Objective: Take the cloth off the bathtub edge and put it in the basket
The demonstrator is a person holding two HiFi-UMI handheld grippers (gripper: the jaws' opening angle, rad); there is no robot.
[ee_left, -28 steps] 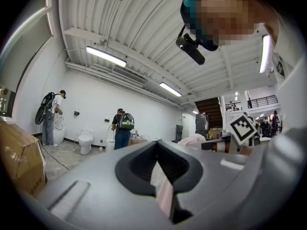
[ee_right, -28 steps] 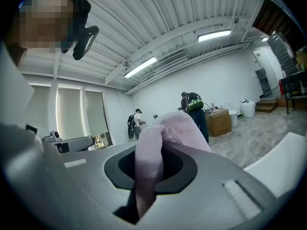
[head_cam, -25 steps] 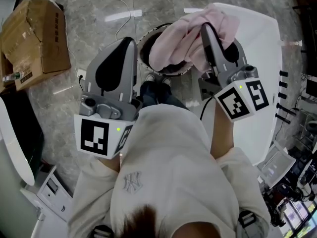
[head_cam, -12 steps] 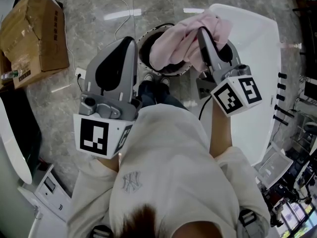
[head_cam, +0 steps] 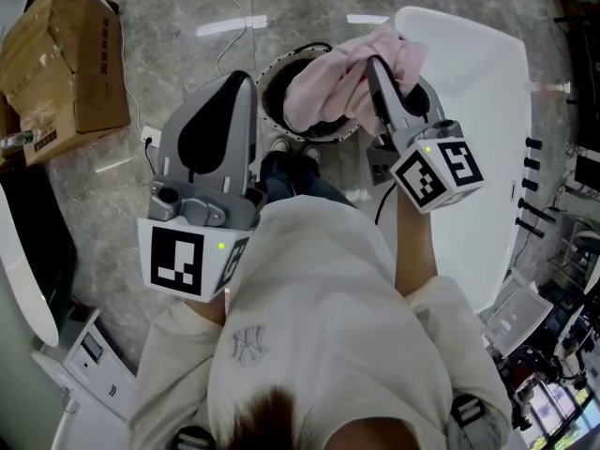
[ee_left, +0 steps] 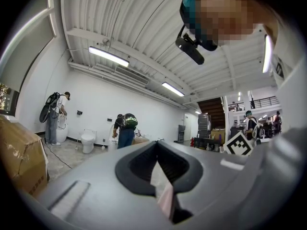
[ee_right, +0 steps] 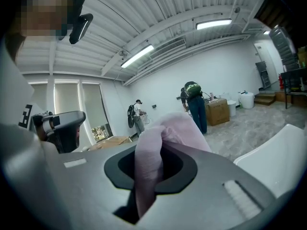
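Leftward is where my right claw [head_cam: 373, 66] has drifted in the last second, carrying the pink cloth [head_cam: 323, 82] away from the bathtub side and farther across the basket, while my left claw [head_cam: 246, 81] has kept its place. Closest to me, both marker cubes [head_cam: 186, 259] sit just in front of my chest. In the right gripper view my right claw [ee_right: 148, 186] is pinching a fold of the pink cloth [ee_right: 153, 147], which bunches up between the jaws and bulges above them. In the left gripper view my left claw [ee_left: 162, 190] has its jaws drawn together with only a thin slit between them, and it holds nothing. Beyond the claws, the cloth hangs over the right part of the dark round basket [head_cam: 279, 66], and its upper corner overlaps the near edge of the white bathtub [head_cam: 487, 101]. I cannot tell whether it touches that edge. The basket stands on the grey marble floor [head_cam: 187, 7] just beside the bathtub. Farther off to the left, well apart, lies a cardboard box [head_cam: 66, 64].
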